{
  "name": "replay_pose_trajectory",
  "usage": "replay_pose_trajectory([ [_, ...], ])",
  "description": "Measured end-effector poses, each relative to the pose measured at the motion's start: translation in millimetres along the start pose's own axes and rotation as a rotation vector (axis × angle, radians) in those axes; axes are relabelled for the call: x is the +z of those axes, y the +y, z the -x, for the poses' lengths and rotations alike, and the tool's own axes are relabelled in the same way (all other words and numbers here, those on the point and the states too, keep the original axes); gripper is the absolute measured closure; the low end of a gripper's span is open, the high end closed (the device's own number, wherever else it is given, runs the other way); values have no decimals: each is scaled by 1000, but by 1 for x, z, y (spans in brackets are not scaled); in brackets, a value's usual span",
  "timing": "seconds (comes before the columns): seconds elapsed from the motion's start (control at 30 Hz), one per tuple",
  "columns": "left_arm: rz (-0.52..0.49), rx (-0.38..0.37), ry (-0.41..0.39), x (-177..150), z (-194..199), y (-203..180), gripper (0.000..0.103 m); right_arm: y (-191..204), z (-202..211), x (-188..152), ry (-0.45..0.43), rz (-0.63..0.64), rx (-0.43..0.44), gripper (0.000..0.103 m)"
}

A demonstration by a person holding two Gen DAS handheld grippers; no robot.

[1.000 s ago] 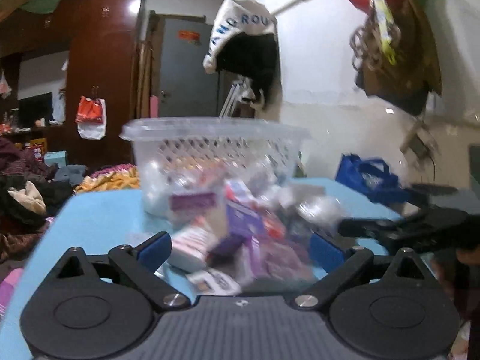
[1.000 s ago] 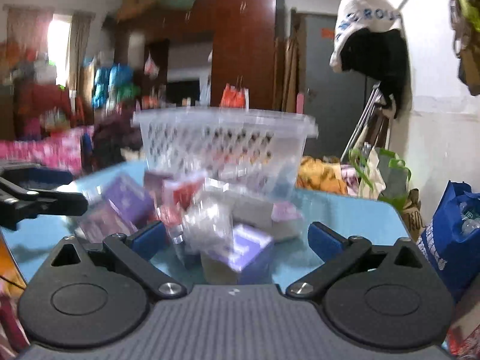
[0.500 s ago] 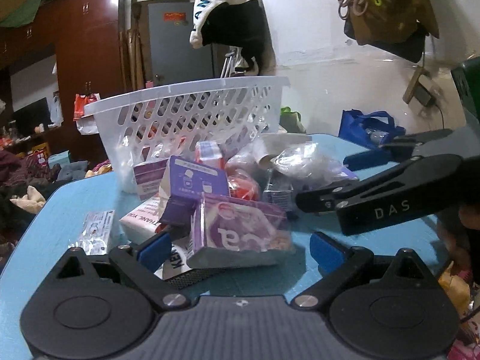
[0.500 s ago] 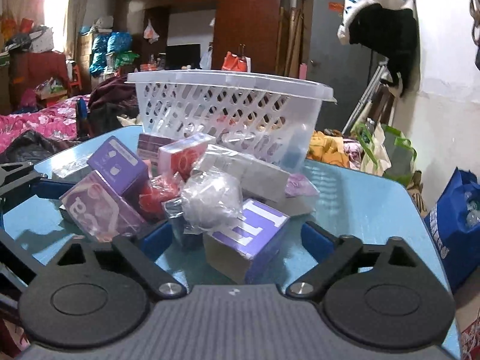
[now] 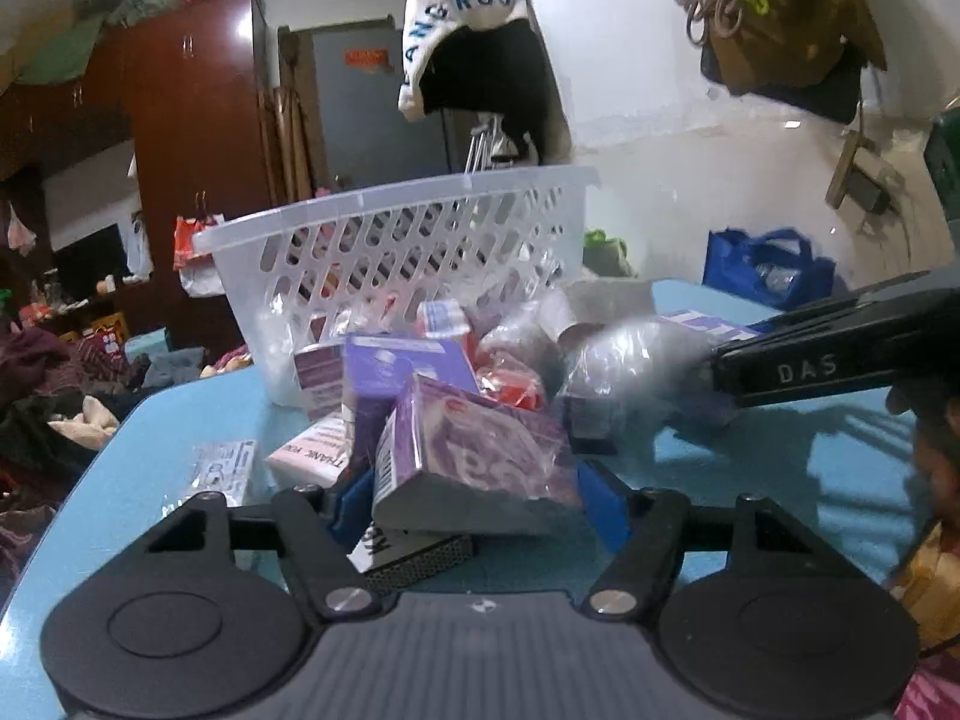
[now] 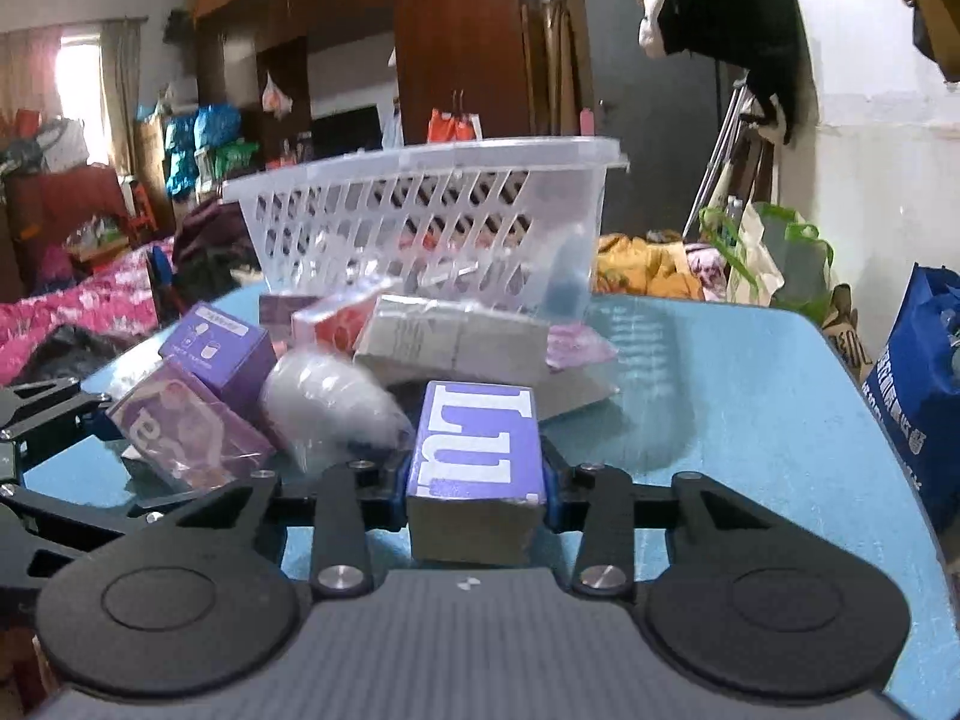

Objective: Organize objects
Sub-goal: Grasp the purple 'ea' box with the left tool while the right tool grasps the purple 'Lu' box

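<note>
Right gripper [image 6: 477,483] clamped on purple box [image 6: 477,441], white basket [image 6: 432,222] beyond.

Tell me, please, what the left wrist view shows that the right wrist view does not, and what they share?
Left only: the left tool straddling a plastic-wrapped purple packet, and a flat white leaflet on the table.

Right only: the right tool clamped on a purple-and-white cardboard box, and a grey carton.

Both: the clear perforated plastic basket and the blue table.

Basket [image 5: 408,228]: translucent white plastic, perforated. Counter [image 6: 750,396]: glossy blue, reflective. Purple box [image 6: 477,444]: matt card. Pack [image 5: 480,456]: shiny clear wrap w/ purple print. Claws: matt black plastic, blue pads [image 6: 552,492], metal rivets.
</note>
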State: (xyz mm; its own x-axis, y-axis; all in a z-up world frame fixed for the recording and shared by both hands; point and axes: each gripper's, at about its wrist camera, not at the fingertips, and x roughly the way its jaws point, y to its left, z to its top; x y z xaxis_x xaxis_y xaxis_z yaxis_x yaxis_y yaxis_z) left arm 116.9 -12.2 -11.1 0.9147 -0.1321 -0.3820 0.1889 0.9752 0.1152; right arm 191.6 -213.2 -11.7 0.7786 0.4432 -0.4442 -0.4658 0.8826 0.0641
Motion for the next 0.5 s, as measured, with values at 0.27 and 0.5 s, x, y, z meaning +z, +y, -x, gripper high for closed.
replay_pose_trajectory([
  [0.27, 44, -28, -75, 4, 18, 20, 30, -7, 10, 0, -72, -56, -13, 61],
  [0.5, 89, -40, -93, 5, 19, 37, 30, -5, 10, 1, -86, -47, -31, 61],
])
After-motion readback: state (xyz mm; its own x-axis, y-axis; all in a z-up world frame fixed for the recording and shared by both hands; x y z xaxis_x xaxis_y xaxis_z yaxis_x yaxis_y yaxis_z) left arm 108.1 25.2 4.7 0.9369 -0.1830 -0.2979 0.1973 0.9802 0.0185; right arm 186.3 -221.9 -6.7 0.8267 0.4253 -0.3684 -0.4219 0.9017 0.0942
